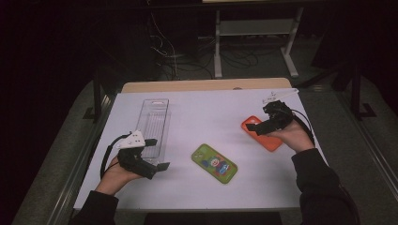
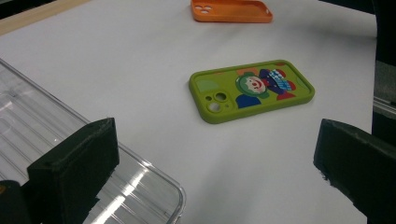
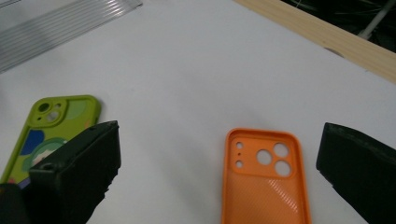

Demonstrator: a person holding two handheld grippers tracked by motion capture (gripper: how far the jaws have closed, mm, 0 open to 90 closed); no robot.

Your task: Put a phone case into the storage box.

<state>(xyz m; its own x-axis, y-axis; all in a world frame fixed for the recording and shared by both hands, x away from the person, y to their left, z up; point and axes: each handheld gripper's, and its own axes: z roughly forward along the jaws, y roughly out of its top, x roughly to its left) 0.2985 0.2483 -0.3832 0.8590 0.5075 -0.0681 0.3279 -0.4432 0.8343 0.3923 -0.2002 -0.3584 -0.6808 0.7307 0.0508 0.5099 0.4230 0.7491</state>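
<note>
Two phone cases lie on a white worktop (image 1: pixel 197 187) as a person holds a hand-held gripper in each hand. The right hand-held gripper (image 1: pixel 263 123) hovers over the near end of the orange phone case (image 1: pixel 272 142), its jaws spread wide and grasping nothing; from the high view the gripper and hand cover much of the case, and in the right gripper view the case (image 3: pixel 265 179) lies between the jaws with its lower end cut off by the frame. The left hand-held gripper (image 1: pixel 157 154) sits at the near end of a clear plastic tray (image 1: pixel 155 119), jaws likewise parted and empty; one jaw overlaps the tray's corner in the left gripper view, and whether it touches the plastic cannot be told. The green phone case (image 1: pixel 214 163), printed with a cartoon clown, rests flat between the two grippers, well apart from the orange one. The picture on it is too small to read from the high view, and the right gripper's own jaw hides part of it in the right gripper view. Beyond the worktop the room is dark, with cables and table legs only dimly visible.
</note>
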